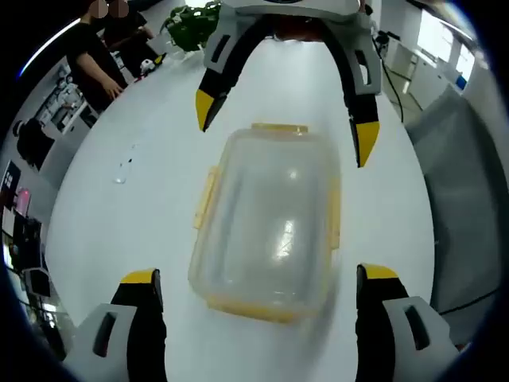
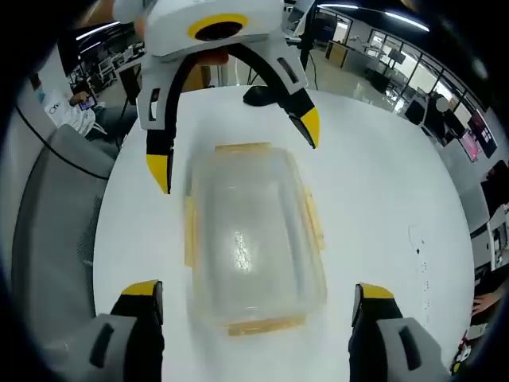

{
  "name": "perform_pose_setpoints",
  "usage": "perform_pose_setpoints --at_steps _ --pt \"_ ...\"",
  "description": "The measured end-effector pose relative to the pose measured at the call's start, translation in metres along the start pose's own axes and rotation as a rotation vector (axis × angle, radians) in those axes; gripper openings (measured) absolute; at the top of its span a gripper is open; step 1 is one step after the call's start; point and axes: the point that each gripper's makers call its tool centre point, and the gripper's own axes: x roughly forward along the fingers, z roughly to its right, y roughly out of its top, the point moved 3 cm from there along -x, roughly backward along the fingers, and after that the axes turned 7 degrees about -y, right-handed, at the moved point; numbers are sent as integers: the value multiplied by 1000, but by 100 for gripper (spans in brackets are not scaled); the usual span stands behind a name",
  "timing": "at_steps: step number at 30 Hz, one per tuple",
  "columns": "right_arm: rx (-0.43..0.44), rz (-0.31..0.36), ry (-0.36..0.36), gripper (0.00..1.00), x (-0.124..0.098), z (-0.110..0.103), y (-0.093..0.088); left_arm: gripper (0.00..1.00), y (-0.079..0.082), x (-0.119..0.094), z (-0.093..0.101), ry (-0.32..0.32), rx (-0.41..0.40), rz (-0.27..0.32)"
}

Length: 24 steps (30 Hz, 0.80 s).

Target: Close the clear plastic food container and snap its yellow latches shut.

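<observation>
A clear plastic container [image 1: 266, 223] with its lid on lies on the white table [image 1: 143, 215]. Yellow latches [image 1: 208, 195] run along its four sides, and the side ones stick out a little. My left gripper [image 1: 256, 278] is open, its jaws standing wide on either side of the container's near end. The right gripper [image 1: 286, 127] faces it from the far end, open too, yellow tips beside the far latch [image 1: 280, 127]. In the right gripper view the container [image 2: 250, 239] lies lengthwise between my right gripper [image 2: 258, 290] and the left gripper [image 2: 234, 150], both spread wider than the box.
A person in dark clothes [image 1: 99, 56] stands at the table's far left edge by a green plant [image 1: 195, 24]. A grey chair [image 1: 469, 183] sits beside the table, seen also as the chair [image 2: 56, 207]. A black object [image 2: 262, 95] lies behind the left gripper.
</observation>
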Motion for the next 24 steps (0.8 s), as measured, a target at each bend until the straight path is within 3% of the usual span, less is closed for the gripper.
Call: perform_pose_setpoints --at_steps 4,9,11,15,24 --pt "31 2 -43 99 -7 -2 -6 99 -10 -5 10 7 -5 -17" --pt "134 2 -90 99 -14 -10 -15 98 -16 -13 22 24 -68 23" --pt "135 14 -100 99 -17 -14 -17 98 -17 -16 27 27 -97 52" --pt "190 48 -88 99 -24 -33 -20 98 -23 -24 39 60 -192 119" --pt "234 83 -104 99 -40 -68 -39 98 -43 -38 75 83 -255 148"
